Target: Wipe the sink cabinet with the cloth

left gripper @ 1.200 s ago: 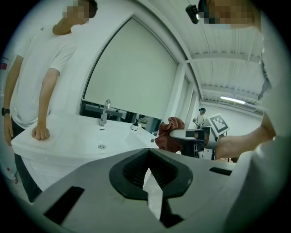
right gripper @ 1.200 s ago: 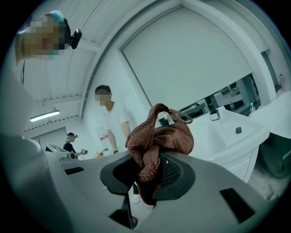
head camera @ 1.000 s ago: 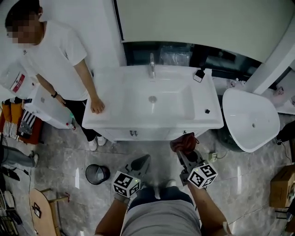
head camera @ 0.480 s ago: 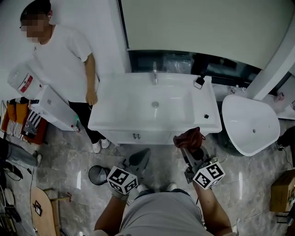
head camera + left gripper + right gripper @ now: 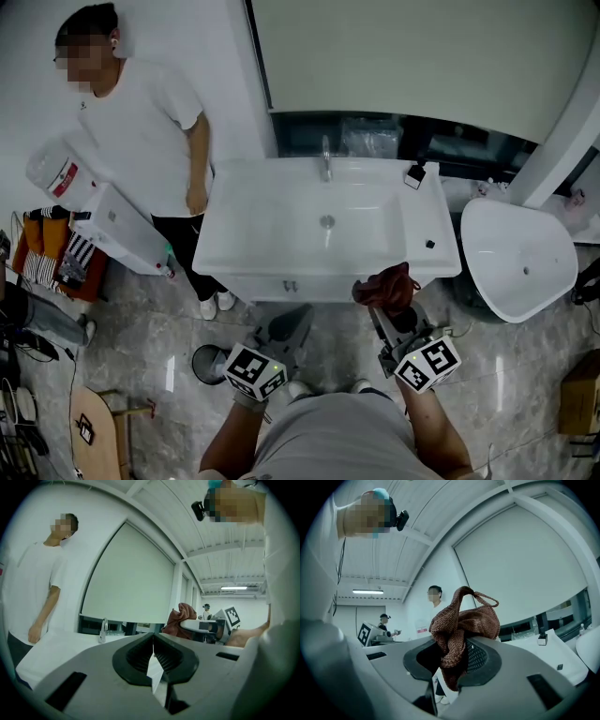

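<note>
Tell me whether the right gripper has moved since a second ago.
Yes. The right gripper, shut on the cloth, has come closer to the sink cabinet; the cloth now overlaps its front edge.

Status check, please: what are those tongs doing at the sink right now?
Left tongs shut, empty. Right tongs shut on brown cloth, raised toward sink cabinet front; contact unclear. Person stands at cabinet's left end.

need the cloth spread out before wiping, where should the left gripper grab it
Probably the loose bunch of the cloth that sticks out past the right gripper, which is shut on its lower part. Come in from the cloth's left, where the left gripper sits in the head view. Its jaws are together, so open them first.
</note>
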`<state>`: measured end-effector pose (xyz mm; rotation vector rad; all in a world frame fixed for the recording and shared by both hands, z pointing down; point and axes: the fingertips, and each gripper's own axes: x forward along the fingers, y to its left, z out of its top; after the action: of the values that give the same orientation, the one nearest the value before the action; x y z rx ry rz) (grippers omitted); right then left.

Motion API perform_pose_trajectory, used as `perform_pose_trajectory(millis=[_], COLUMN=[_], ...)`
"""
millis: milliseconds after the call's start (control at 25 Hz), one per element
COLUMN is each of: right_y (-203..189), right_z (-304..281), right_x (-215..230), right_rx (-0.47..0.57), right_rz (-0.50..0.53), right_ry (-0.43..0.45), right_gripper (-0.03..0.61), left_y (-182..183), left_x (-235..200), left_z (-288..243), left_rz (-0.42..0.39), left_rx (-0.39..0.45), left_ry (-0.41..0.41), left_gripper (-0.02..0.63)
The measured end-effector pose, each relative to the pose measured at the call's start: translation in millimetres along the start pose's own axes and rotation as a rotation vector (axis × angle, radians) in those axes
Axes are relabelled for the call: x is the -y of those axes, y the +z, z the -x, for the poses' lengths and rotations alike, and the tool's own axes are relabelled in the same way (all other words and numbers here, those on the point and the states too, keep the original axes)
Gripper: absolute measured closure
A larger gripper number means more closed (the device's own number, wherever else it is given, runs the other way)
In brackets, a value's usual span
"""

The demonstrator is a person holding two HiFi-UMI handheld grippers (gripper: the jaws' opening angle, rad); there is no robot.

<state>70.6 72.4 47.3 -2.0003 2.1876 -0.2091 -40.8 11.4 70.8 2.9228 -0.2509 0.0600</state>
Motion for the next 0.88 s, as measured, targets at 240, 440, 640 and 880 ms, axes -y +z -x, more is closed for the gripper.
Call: perform_pose_trajectory(millis=[240,440,640,880], right_y=[3.5,1.8,2.6,-2.8], right_z=[-7.4,-8.1,-9.6,-7.9], right_x=[-3.0,-3.2,-6.0,-4.5], right_rx=[0.0,-0.004,-0.004,-0.016], right_rz=[0.007,0.01,0.005,-0.008], right_ry=[0.014,0.022,0.033,0.045], right_gripper=[0.485,0.485,0.485,0.485], left_y=[8.9,8.8,7.8,5.1], left_x=[-4.9,-2.1,-1.6,1.4], left_z=[1.7,3.0,5.2,7.1], left_rz=[0.0,-0.005,-0.002,0.003], left_rx=[0.022,0.026,0.026,0.021], left_ry=[0.012,0.013,0.024,0.037], left_gripper=[0.601,0.601,0.601,0.601])
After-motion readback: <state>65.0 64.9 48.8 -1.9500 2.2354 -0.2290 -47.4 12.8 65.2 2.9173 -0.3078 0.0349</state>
